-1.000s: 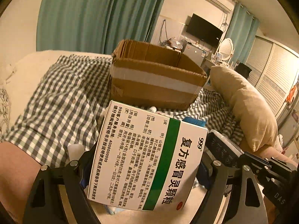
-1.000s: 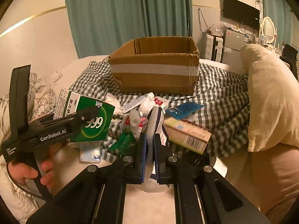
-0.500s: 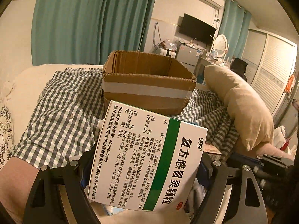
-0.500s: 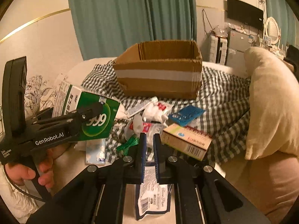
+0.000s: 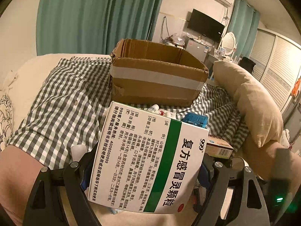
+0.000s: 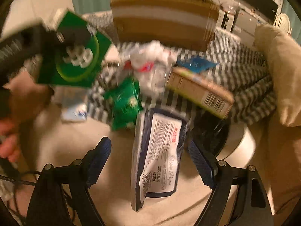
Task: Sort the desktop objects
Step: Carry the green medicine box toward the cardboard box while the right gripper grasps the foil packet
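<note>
Left gripper: jaws clamped on the two side faces of a white cardboard medicine box with a green stripe and black Chinese print, held tilted and filling the lower centre of the left wrist frame. Same box appears upper left in the right wrist frame as a blurred green face with the left gripper's black body across it. Right gripper: jaws spread wide, blue ribbed pads well apart, gripping nothing. Between the pads, lower centre, lies a flat dark-blue plastic packet with a white printed label on the beige bed surface; contact with either pad cannot be told, frame is motion-blurred. Just above the packet: a crumpled green foil sachet, a tan cardboard carton with a barcode to its right, and a heap of crumpled white plastic wrappers at centre. A blue blister pack sits just above the carton. All rest on or at the edge of a grey-and-white checked cloth. Beyond, upper centre of both frames, stands an open brown cardboard box with a pale tape band. A beige pillow lies at the right edge. Teal curtains hang behind.
</note>
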### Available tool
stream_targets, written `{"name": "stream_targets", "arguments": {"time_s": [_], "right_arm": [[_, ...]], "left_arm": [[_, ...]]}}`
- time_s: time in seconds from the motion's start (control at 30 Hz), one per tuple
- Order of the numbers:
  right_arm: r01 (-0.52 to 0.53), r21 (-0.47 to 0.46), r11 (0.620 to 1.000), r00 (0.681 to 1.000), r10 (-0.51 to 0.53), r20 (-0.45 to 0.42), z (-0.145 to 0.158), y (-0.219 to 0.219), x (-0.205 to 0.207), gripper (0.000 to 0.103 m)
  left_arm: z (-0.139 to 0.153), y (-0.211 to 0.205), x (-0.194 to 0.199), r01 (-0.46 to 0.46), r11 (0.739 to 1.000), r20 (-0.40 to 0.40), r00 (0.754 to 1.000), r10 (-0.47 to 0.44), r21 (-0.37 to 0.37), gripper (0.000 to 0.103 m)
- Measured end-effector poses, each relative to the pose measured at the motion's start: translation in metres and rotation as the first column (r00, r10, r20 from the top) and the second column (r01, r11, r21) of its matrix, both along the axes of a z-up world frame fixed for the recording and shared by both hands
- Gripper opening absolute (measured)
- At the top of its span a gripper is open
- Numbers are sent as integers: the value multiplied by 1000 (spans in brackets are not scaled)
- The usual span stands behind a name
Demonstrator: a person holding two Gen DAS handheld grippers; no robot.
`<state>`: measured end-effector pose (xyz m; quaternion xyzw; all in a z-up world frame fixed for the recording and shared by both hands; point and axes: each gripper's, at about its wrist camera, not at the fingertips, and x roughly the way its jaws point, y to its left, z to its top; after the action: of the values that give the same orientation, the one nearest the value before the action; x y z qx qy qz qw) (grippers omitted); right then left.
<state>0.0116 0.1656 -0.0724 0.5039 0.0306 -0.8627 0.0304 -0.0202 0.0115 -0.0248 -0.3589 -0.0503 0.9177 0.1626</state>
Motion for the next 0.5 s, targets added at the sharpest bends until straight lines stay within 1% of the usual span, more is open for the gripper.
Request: {"name": "stream_targets", "arguments": {"time_s": [0.07, 0.13, 0.2, 0.27, 0.37, 0.5], "right_arm": [[12, -5, 1000, 999, -12, 52, -13, 4, -5, 41], [37, -19, 999, 995, -35, 93, -23, 10, -8, 23], [51, -27, 998, 994, -48, 95, -24, 14, -9, 18], [50, -22, 999, 996, -48, 73, -18, 15, -4, 13], [35, -12, 999, 999, -35, 32, -5, 11, 2, 12], [21, -39, 999, 999, -22, -35, 15, 10, 9, 12]], "left_arm": [[-3, 0, 0, -1, 1000, 5, 1000, 1, 0, 87], [-6, -1, -1, -4, 1000, 13, 1000, 4, -3, 87], [-8, -1, -1, -5, 1000, 19, 1000, 5, -2, 87], [-8, -3, -1, -6, 1000, 20, 1000, 6, 1, 87], [-5, -3, 0, -7, 1000, 12, 1000, 7, 4, 87], [0, -2, 2, -3, 1000, -2, 1000, 3, 2, 87]]}}
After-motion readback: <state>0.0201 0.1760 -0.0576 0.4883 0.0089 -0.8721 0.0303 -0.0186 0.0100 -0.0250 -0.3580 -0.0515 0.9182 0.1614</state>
